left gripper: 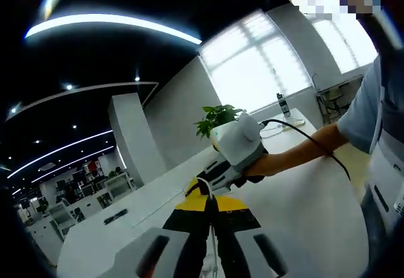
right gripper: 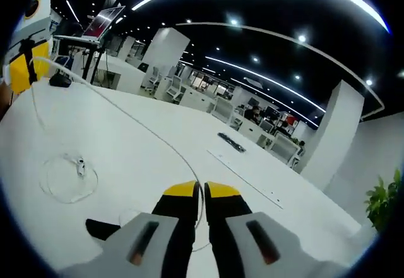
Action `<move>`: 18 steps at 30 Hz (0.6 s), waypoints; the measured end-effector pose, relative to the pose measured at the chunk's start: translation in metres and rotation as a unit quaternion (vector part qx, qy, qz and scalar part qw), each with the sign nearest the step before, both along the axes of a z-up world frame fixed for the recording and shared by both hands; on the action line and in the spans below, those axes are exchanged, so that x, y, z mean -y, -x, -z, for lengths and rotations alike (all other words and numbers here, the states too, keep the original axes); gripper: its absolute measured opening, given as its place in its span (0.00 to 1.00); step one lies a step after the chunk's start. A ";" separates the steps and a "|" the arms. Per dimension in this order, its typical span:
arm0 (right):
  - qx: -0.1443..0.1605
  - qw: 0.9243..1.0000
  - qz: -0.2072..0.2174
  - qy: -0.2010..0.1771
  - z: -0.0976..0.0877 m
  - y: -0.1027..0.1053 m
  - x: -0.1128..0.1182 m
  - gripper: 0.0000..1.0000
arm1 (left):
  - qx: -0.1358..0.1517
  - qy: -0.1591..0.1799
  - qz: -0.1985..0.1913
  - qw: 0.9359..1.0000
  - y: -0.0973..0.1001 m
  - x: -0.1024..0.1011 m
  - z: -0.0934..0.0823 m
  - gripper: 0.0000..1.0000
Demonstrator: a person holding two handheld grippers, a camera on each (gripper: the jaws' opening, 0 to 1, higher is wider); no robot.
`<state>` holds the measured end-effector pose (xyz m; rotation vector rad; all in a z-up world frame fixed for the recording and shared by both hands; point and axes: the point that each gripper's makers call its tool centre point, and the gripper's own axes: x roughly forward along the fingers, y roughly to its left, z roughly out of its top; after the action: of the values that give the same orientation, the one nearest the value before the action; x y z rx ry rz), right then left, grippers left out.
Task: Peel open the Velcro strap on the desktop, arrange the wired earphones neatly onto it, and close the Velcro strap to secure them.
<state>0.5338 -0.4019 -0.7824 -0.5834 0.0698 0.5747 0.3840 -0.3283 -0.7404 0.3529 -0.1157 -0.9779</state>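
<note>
Both my tongs are clamped on the earphone cable (right gripper: 136, 123), stretched taut between left gripper (left gripper: 208, 202) and right gripper (right gripper: 202, 193). The black Velcro strap (right gripper: 101, 229) lies just left of my right tongs.

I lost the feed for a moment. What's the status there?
Left gripper and right gripper both shut on the earphone cable, stretched between them. Rest of cable looped on table. Black strap flat beside right gripper. Nothing in the way.

Both claws (left gripper: 210, 205) (right gripper: 202, 193) closed, raised.
</note>
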 end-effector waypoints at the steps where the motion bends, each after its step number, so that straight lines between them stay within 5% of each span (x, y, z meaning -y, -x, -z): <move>1: 0.000 1.000 0.001 0.001 0.000 0.000 0.001 0.04 | 0.000 0.000 -0.002 1.000 0.000 -0.001 0.000 0.05; 10: 0.008 1.000 0.018 0.006 -0.018 -0.001 0.032 0.04 | -0.006 -0.027 -0.055 0.998 -0.024 -0.023 0.021 0.05; 13: 0.010 1.000 0.013 -0.016 -0.038 0.003 0.042 0.04 | -0.014 -0.030 -0.062 0.998 -0.030 -0.026 0.028 0.05; 18: 0.044 0.999 0.003 0.013 -0.068 0.012 0.050 0.04 | -0.016 -0.033 -0.068 0.997 -0.033 -0.023 0.034 0.05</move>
<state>0.5216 -0.4517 -0.7145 -0.6323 -0.0033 0.5428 0.4172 -0.3048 -0.7748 0.3999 -0.0296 -0.8529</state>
